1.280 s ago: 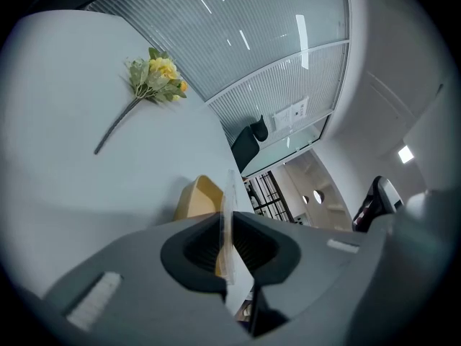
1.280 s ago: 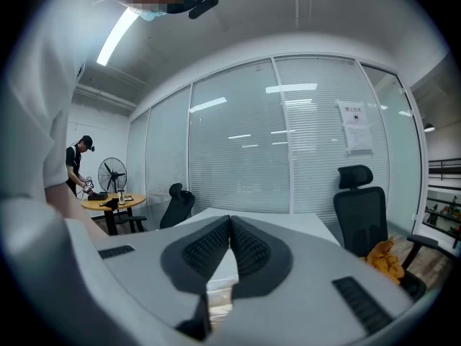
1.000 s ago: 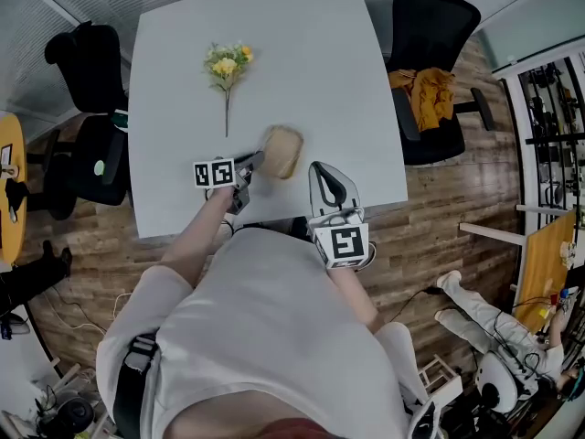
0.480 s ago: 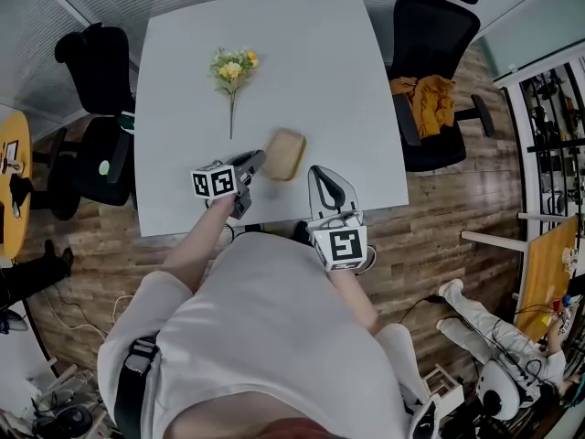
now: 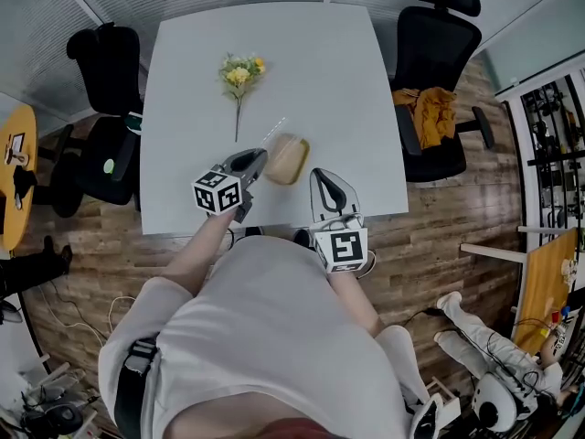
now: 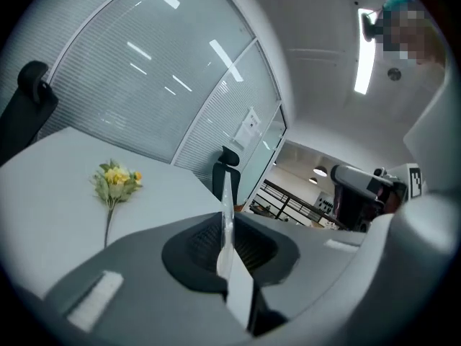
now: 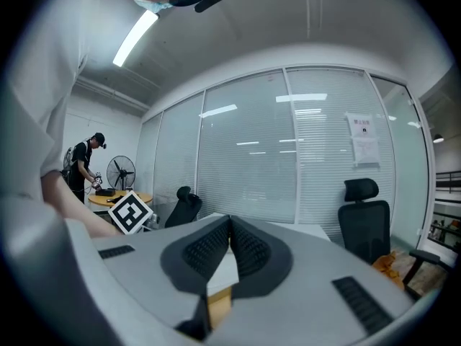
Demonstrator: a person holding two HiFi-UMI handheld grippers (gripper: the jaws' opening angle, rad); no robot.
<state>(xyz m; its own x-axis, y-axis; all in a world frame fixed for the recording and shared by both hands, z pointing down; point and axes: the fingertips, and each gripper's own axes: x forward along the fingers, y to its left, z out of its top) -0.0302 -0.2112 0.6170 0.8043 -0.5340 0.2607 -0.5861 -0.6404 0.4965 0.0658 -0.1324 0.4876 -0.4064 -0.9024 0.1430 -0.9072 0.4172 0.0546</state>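
While pinching thin clear sheet (image 6: 226,193) edge-on in left gripper (image 6: 225,231), jaws pressed flat against both faces, squeeze evenly: probably slippery, flexes easily. Seemingly raised over near part of counter (image 5: 347,80), just left of tan board (image 5: 287,158). Avoid brushing flower (image 5: 239,69) lying farther back. Leave right gripper (image 5: 324,179) near right of board, jaws together on nothing, clear of sheet.

Head view steeply down on table (image 5: 320,62); gripper views low, level; left shares flower (image 5: 239,71).
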